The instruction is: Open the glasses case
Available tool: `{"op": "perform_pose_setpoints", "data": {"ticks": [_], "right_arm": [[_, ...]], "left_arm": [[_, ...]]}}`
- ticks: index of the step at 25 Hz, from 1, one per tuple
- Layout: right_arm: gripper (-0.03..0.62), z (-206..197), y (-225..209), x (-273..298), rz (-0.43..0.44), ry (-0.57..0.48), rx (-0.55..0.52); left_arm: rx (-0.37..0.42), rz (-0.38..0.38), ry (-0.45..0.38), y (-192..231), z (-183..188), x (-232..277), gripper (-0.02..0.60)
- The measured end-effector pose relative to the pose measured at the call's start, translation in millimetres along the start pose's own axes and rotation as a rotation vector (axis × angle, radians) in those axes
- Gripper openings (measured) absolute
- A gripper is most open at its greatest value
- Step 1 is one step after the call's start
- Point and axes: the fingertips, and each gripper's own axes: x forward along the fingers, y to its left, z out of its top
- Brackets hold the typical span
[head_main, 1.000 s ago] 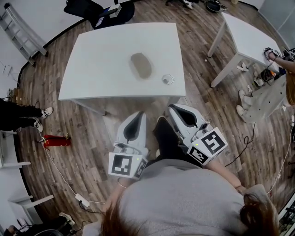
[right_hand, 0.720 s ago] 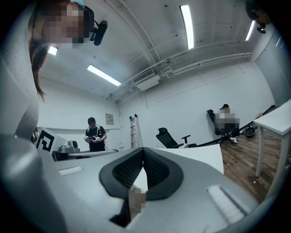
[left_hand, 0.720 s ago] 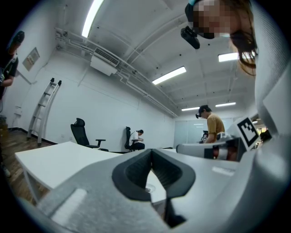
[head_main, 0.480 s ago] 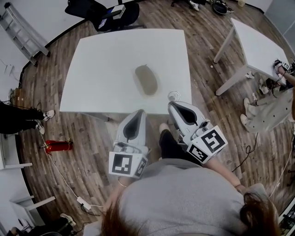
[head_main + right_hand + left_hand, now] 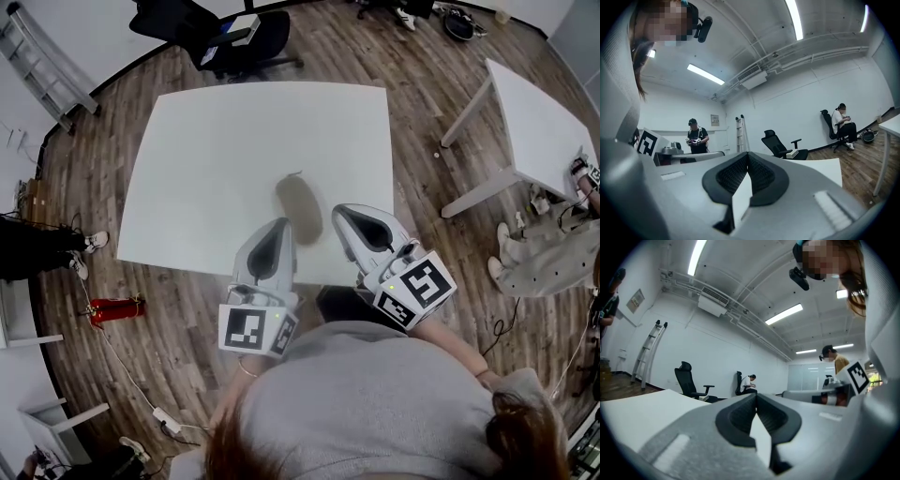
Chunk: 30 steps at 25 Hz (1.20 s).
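Seen from the head view, the grey glasses case [image 5: 300, 208] lies on the white table [image 5: 206, 159] near its front edge. It sits between the tips of the left gripper [image 5: 279, 225] and the right gripper [image 5: 343, 214]. In the left gripper view, the jaws meet with nothing between them. The right gripper view shows its jaws likewise pressed together, empty.

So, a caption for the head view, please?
Left claw and right claw, both shut, near the glasses case on the table.
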Motion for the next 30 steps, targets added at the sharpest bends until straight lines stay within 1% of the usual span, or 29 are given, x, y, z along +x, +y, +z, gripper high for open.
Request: {"op": "perform_pose_setpoints", "data": {"ticks": [5,10,15,22,24,27,28,29,30], "right_arm": [[0.003,7,-30,26,0.014,0.008,-0.002],[0.003,11,-51,46,0.035,0.015,0.008],[0.003,12,-59,58,0.058,0.022,0.009],[0.003,15,-66,66,0.034,0.024,0.014],[0.003,16,-64,67,0.032,0.023,0.016],[0.003,14,-63,70,0.032,0.029,0.021],[0.003,14,-62,71,0.031,0.031,0.021],[0.003,13,-62,72,0.03,0.033,0.022],[0.003,13,-61,73,0.029,0.032,0.021]], "left_arm": [[-0.004,0.015,-0.01,15,5,38,0.005],[-0.009,0.042,-0.003,26,3,62,0.005],[-0.025,0.073,0.009,36,-3,70,0.005],[-0.025,0.084,0.034,50,-3,67,0.005],[-0.014,0.101,0.071,57,-7,68,0.005],[-0.001,0.138,0.165,70,-22,72,0.005],[-0.008,0.141,0.195,73,-28,73,0.018],[-0.021,0.141,0.221,76,-35,73,0.064],[-0.035,0.143,0.243,79,-41,74,0.088]]}}
